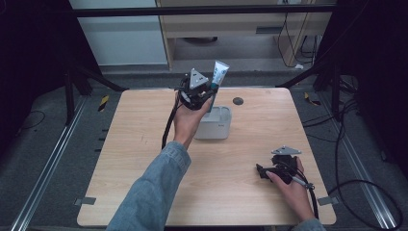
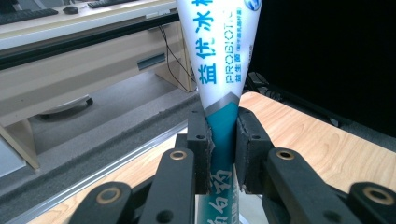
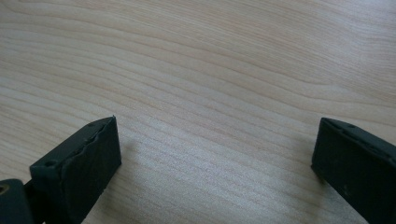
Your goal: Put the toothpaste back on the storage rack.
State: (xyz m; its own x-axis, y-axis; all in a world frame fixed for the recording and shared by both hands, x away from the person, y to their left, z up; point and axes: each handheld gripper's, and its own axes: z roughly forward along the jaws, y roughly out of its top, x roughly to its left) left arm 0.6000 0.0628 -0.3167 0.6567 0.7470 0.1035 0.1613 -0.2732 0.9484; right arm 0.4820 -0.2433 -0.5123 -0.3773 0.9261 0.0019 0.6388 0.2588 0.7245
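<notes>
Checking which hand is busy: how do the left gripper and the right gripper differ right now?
The left gripper has its jaws shut on a toothpaste tube; the right gripper has its jaws wide apart with nothing between them. In the high view the left is raised above a white container, while the right sits low by the wooden table. Both are hand-held.

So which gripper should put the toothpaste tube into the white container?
Left. The left gripper is already shut on the toothpaste tube, upright just above the white container. The right gripper rests open on the table, well off.
</notes>
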